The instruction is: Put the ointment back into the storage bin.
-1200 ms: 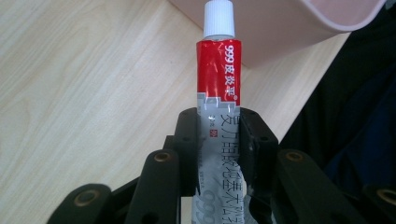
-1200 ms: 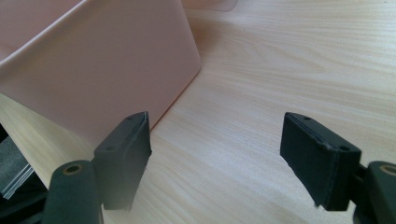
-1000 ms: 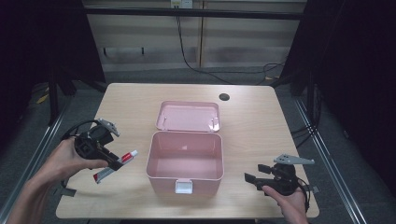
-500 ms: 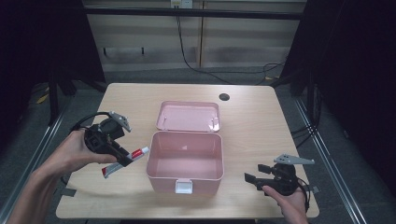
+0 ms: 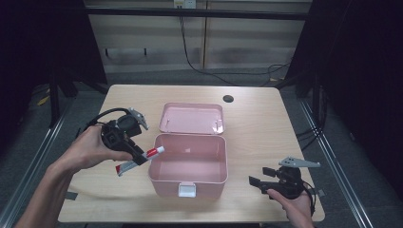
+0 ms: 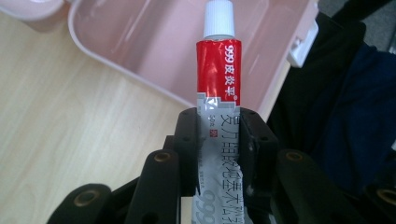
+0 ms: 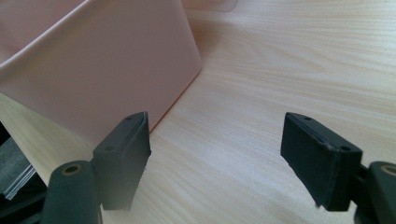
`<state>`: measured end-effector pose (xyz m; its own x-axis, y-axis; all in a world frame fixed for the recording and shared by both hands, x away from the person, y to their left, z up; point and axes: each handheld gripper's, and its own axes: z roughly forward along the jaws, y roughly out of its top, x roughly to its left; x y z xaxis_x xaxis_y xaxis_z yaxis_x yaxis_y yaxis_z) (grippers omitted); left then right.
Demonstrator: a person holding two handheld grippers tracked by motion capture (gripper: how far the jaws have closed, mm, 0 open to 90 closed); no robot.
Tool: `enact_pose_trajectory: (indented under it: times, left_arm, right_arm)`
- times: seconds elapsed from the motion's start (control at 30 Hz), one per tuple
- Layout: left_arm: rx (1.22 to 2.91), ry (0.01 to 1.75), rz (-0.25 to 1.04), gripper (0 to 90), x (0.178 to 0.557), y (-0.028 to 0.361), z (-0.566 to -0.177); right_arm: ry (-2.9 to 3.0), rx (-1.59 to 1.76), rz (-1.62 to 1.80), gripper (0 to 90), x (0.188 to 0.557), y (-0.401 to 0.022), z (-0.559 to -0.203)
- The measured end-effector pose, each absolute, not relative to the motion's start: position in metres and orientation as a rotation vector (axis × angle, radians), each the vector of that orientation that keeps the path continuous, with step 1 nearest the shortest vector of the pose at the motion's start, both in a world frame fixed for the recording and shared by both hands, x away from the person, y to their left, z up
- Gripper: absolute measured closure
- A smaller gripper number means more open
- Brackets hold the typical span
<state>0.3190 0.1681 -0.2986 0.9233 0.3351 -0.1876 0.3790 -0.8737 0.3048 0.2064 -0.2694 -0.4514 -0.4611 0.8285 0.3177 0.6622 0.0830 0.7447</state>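
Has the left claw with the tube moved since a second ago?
Yes. The left claw has carried the tube rightward toward the pink box; its white cap now reaches the box's left rim.

Tube at the box's left rim, right gripper off to the box's right.

The left gripper (image 5: 138, 156) holds the tube (image 5: 140, 159) between its jaws, its cap end ahead of them, over the left wall of the open box (image 5: 188, 179). The lid (image 5: 191, 118) lies behind the box. The right gripper (image 5: 260, 180) sits right of the box, jaws apart over the table (image 5: 266, 128).
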Motion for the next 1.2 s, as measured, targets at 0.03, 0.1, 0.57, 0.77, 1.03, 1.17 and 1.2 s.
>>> enact_pose_trajectory:
  times: [0.03, 0.1, 0.57, 0.77, 1.03, 1.17, 1.2]
  left_arm:
    - [2.755, 0.510, -0.192, 70.8, 0.320, 0.165, -0.299]
    - [2.767, 0.488, -0.203, 70.8, 0.318, 0.155, -0.298]
    - [2.819, 0.372, -0.214, 70.7, 0.313, 0.111, -0.297]
    - [2.811, 0.365, -0.229, 70.7, 0.316, 0.101, -0.303]
    - [2.817, 0.342, -0.281, 70.8, 0.321, 0.087, -0.311]
    - [2.827, 0.282, -0.256, 70.8, 0.318, 0.076, -0.313]
    - [2.821, 0.275, -0.265, 70.8, 0.318, 0.073, -0.313]
  right_arm:
    - [2.166, 1.514, 1.319, 24.1, 0.206, -0.269, -0.451]
    - [2.166, 1.516, 1.320, 24.0, 0.206, -0.269, -0.451]
    - [2.168, 1.516, 1.322, 23.6, 0.206, -0.270, -0.451]
    - [2.169, 1.515, 1.323, 23.4, 0.206, -0.269, -0.451]
    - [2.169, 1.522, 1.321, 23.0, 0.206, -0.269, -0.452]
    - [2.170, 1.520, 1.321, 22.9, 0.206, -0.269, -0.452]
    - [2.172, 1.521, 1.321, 22.9, 0.206, -0.269, -0.451]
